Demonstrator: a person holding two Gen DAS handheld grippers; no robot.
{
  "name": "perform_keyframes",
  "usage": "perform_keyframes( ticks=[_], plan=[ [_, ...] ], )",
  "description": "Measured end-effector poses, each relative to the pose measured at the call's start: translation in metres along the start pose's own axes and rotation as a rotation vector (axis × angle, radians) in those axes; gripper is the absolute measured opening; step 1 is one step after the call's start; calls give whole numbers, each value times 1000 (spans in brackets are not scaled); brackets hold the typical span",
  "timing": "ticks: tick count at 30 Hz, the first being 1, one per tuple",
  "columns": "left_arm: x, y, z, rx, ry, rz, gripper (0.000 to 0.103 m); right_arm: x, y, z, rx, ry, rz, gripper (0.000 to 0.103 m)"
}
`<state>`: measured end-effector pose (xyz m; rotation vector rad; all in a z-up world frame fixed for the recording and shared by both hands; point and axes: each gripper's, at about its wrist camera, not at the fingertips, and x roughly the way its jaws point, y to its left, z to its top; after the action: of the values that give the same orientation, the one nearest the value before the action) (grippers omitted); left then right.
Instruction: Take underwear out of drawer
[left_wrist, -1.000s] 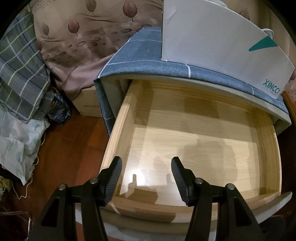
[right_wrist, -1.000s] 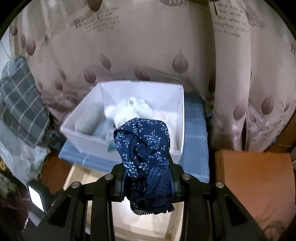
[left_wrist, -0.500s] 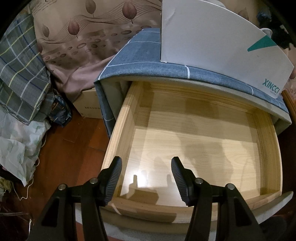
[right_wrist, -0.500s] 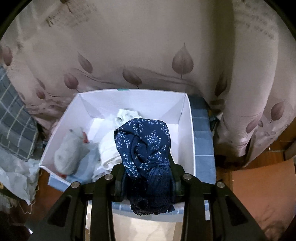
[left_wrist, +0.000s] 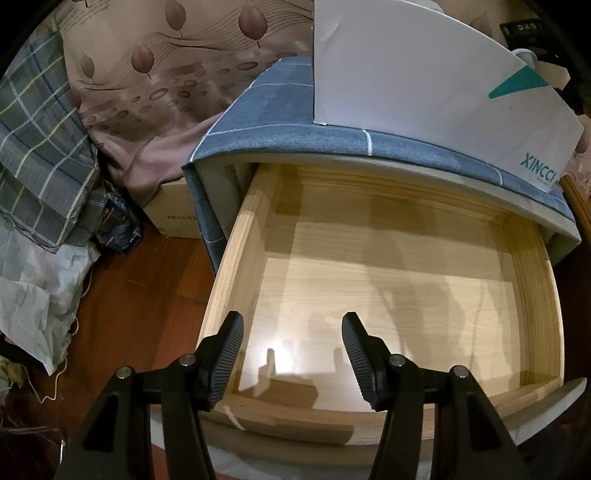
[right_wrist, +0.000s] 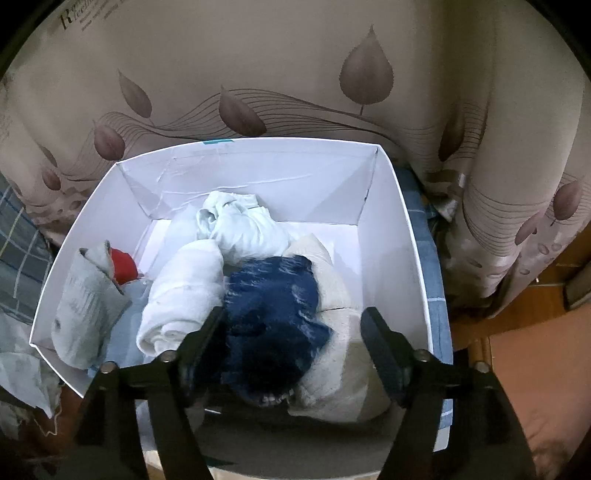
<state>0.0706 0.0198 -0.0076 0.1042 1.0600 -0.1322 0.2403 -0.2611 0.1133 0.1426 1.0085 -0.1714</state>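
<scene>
The wooden drawer stands pulled out, with only bare wood showing inside. My left gripper is open and empty above its front edge. In the right wrist view, my right gripper is open over the white box. The dark blue floral underwear is blurred and lies loose between the jaws, on the white and cream clothes in the box. The box also shows in the left wrist view, on top of the blue-covered cabinet.
Leaf-print curtain hangs behind the box. A cardboard carton, plaid cloth and a pale cloth lie on the dark wood floor left of the cabinet. A grey-and-red item sits at the box's left.
My right gripper moved over the box and its jaws opened, letting the blue underwear drop onto the clothes inside. The left gripper barely moved.
</scene>
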Motion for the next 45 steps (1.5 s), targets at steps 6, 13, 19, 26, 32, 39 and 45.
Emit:
perform_keyframes(
  ticks=[6,13,19,26,32,39,45],
  plan=[
    [1,1,1,3,-1,4,57,-22,-9,-10,13,-37,42,86],
    [0,-3,0,12,-9,12,57,-80,-16,-61,-16,-123,80,93],
    [-3,-9,-1,23,-16,21,57,-84,-18,-141,-49,-83,73,95],
    [-12,-15,-8,49,-33,36,57,-56,-11,-224,-53,-5,63,94],
    [-17,-18,-14,57,-34,33,57,-41,-5,-253,-64,16,68,94],
    [-21,-22,-21,72,-39,26,57,-37,-8,-264,-34,32,92,94],
    [-22,-24,-23,81,-42,30,57,-32,-11,-267,-17,38,95,94]
  ],
)
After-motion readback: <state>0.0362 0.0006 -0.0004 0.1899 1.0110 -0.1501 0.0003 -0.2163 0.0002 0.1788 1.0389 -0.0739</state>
